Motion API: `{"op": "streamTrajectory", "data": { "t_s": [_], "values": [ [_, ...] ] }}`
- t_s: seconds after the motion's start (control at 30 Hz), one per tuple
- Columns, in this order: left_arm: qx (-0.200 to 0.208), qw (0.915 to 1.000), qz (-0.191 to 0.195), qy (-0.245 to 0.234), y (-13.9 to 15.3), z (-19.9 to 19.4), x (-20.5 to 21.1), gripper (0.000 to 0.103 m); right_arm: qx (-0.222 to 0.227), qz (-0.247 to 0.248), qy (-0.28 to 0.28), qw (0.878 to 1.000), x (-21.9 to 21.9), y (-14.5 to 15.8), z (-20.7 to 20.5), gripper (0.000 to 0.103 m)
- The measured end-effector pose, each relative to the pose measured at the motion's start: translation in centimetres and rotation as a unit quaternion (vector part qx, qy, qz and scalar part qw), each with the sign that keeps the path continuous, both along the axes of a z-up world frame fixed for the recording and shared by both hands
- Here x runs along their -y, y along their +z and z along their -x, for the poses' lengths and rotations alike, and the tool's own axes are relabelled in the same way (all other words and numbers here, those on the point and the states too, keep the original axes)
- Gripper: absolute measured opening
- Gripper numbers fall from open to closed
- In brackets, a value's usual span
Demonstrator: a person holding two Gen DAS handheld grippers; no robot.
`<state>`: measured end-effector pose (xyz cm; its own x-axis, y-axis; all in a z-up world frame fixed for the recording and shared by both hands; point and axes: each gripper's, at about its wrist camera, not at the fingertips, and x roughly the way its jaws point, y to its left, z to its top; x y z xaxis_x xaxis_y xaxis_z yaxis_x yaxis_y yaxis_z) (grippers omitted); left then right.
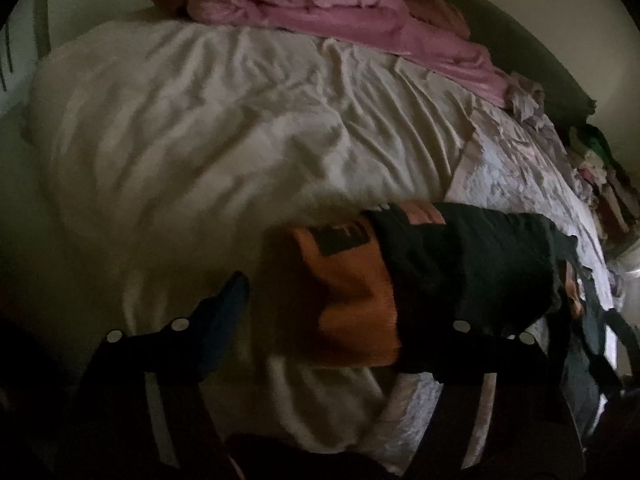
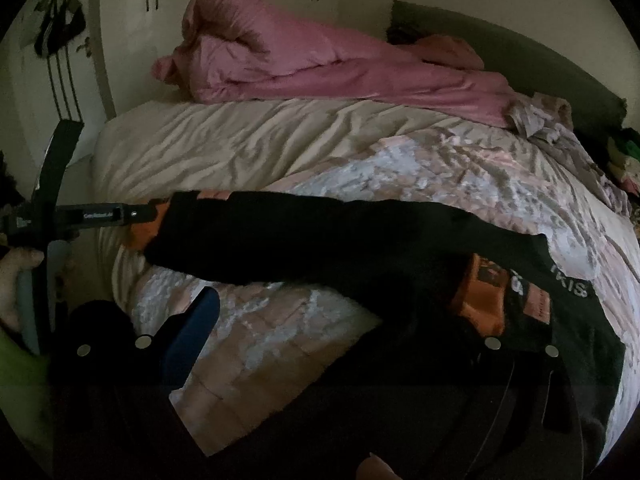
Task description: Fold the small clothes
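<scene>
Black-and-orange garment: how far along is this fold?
Done: nothing clear; the clothes heap at the far right is too blurred to judge. In hand: the black-and-orange garment lies stretched across the quilt between the left gripper and right gripper, both with open jaws. Left: folding it down and stacking it.

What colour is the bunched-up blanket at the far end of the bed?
Pink blanket, clearest in the right wrist view.

The black-and-orange garment (image 1: pixel 460 268) hides each hand-held gripper's right finger, and its orange print is blurred.
</scene>
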<state>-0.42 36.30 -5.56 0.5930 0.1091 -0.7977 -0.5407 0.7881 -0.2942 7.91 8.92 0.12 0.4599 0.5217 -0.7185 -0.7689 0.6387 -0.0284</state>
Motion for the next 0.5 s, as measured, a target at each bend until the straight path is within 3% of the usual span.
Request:
{"op": "streamTrajectory", "data": {
  "t_s": [0.03, 0.1, 0.27, 0.5],
  "values": [
    [-0.003, 1.0000, 0.003, -0.003, -0.3, -0.3, 0.2, 0.066, -0.001, 0.002, 0.002, 1.000, -0.3, -0.1, 0.1, 0.098],
    [-0.004, 0.9999, 0.003, -0.010, -0.6, -0.8, 0.7, 0.047, -0.004, 0.004, 0.008, 1.000, -0.8, -0.5, 0.3, 0.098],
    [0.004, 0.9997, -0.001, -0.026, -0.4, -1.6, 1.5, 0.018, -0.011, 0.006, 0.008, 1.000, -1.1, -1.0, 0.4, 0.098],
    [0.063, 0.9975, -0.017, -0.029, 3.4, -1.1, 3.1, 0.014, -0.020, -0.003, -0.016, 1.000, 0.8, -1.1, 0.0, 0.098]
  ]
}}
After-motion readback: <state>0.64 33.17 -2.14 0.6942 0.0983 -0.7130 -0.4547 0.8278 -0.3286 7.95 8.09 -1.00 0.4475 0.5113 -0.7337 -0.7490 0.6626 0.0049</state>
